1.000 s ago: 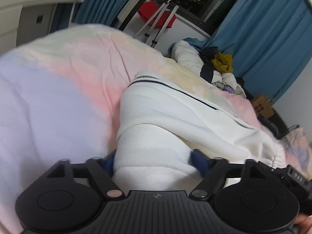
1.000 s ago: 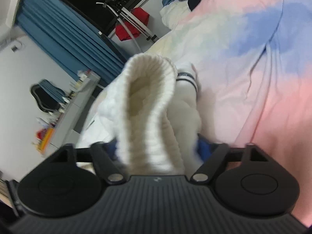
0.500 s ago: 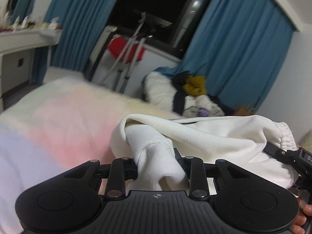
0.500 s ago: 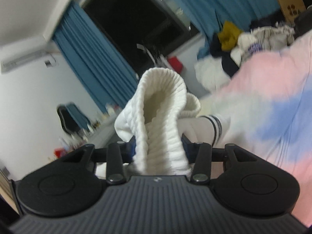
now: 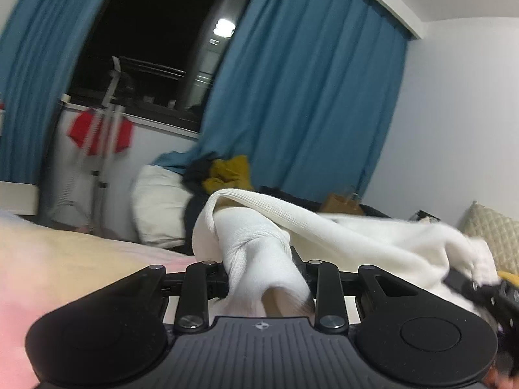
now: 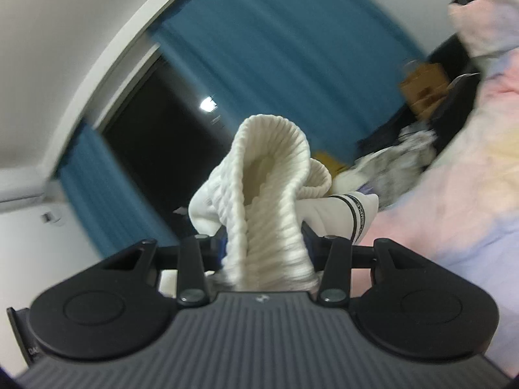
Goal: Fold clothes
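A white sweatshirt (image 5: 340, 236) hangs lifted above the bed, stretched between both grippers. My left gripper (image 5: 259, 269) is shut on a bunched white fold of it. The cloth runs off to the right, where the other gripper (image 5: 480, 291) shows as a dark shape at the frame edge. In the right wrist view my right gripper (image 6: 266, 249) is shut on the ribbed cream hem (image 6: 266, 201) of the same sweatshirt, which stands up between its jaws. A cuff with dark stripes (image 6: 356, 214) pokes out to the right. The fingertips of both grippers are hidden by cloth.
The bed with a pastel pink, yellow and blue sheet (image 5: 65, 259) lies below. A heap of clothes and a white pillow (image 5: 162, 210) sit at its far end. Blue curtains (image 5: 308, 97) frame a dark window; a drying rack with a red garment (image 5: 97, 136) stands by it.
Both grippers closed on the sweatshirt and raised it off the bed. The views swung from looking down at the sheet to looking level at the curtains and window.
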{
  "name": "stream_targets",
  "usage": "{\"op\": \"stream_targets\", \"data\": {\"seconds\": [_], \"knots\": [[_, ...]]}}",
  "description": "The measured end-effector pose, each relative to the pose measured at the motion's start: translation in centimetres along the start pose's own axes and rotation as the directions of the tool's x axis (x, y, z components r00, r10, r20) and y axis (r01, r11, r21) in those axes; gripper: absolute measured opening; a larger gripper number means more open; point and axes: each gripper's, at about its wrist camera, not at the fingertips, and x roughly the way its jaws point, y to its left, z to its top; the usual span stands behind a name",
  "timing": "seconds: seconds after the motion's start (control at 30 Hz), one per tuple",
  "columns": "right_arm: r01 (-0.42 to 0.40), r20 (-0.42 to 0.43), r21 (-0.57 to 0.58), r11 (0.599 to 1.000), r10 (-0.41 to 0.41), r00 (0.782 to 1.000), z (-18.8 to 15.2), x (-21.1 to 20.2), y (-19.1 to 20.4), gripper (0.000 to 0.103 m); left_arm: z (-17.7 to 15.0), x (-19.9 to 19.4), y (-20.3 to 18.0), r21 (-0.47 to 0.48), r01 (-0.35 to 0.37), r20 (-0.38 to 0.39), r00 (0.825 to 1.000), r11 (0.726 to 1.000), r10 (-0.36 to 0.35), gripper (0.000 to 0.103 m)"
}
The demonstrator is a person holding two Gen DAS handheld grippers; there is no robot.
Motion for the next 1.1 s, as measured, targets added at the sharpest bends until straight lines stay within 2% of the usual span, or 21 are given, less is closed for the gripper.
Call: {"op": "stream_targets", "data": {"seconds": [0.1, 0.13, 0.17, 0.23, 0.3, 0.4, 0.47, 0.53, 0.63, 0.7, 0.83, 0.93, 1.0, 1.1], "knots": [[0.118, 0.004, -0.010, 0.993, -0.118, 0.993, -3.0, 0.9, -5.1, 0.046, -4.7, 6.9, -1.0, 0.030, 0.002, -0.096, 0.995, 1.000, 0.001, 0.032], [0.178, -0.033, 0.018, 0.984, -0.177, 0.984, -4.2, 1.3, -6.9, 0.046, -6.3, 8.7, -1.2, 0.042, -0.005, -0.142, 0.990, 0.999, 0.011, 0.031], [0.249, -0.100, 0.037, 0.968, -0.244, 0.964, -5.5, 1.8, -8.8, 0.046, -7.9, 9.9, -1.5, 0.060, -0.015, -0.186, 0.982, 0.998, 0.026, 0.031], [0.369, -0.232, 0.024, 0.929, -0.354, 0.906, -8.1, 2.6, -12.0, 0.045, -10.6, 11.4, -1.6, 0.095, -0.009, -0.234, 0.972, 0.995, 0.031, 0.032], [0.348, -0.244, 0.018, 0.937, -0.334, 0.911, -9.5, 2.2, -13.9, 0.046, -12.3, 11.7, -1.2, 0.132, 0.005, -0.256, 0.966, 0.991, 0.029, 0.035], [0.339, -0.246, 0.099, 0.936, -0.307, 0.919, -8.8, 2.2, -14.5, 0.046, -13.2, 11.2, -0.3, 0.160, 0.023, -0.288, 0.957, 0.987, 0.025, 0.038], [0.349, -0.247, 0.094, 0.932, -0.318, 0.915, -8.6, 2.5, -14.2, 0.047, -12.6, 11.0, 0.7, 0.151, 0.028, -0.316, 0.948, 0.988, 0.022, 0.040], [0.370, -0.276, 0.098, 0.924, -0.332, 0.902, -8.3, 2.6, -14.3, 0.049, -11.8, 10.9, 1.2, 0.166, 0.027, -0.350, 0.936, 0.986, 0.034, 0.043], [0.425, -0.279, 0.083, 0.902, -0.388, 0.878, -7.4, 0.4, -12.3, 0.050, -10.8, 8.8, 1.2, 0.215, 0.010, -0.375, 0.924, 0.977, 0.073, 0.047], [0.465, -0.280, 0.077, 0.882, -0.428, 0.859, -7.0, -1.2, -10.5, 0.050, -9.8, 6.1, 1.1, 0.211, 0.005, -0.367, 0.927, 0.977, 0.075, 0.050], [0.504, -0.237, 0.019, 0.864, -0.486, 0.842, -6.3, -5.3, -6.0, 0.050, -7.4, 0.7, 0.3, 0.195, 0.027, -0.344, 0.938, 0.980, 0.042, 0.058], [0.466, -0.195, -0.070, 0.882, -0.470, 0.861, -5.6, -7.3, -2.0, 0.050, -5.4, -4.0, -0.6, 0.201, 0.051, -0.303, 0.953, 0.978, 0.013, 0.073], [0.433, -0.170, -0.137, 0.891, -0.452, 0.876, -5.3, -8.3, 1.0, 0.050, -4.3, -7.5, -1.4, 0.208, 0.068, -0.284, 0.959, 0.976, -0.006, 0.075], [0.385, -0.137, -0.266, 0.884, -0.430, 0.892, -5.0, -9.7, 5.3, 0.050, -2.8, -11.9, -2.0, 0.195, 0.086, -0.282, 0.959, 0.977, -0.028, 0.081]]}}
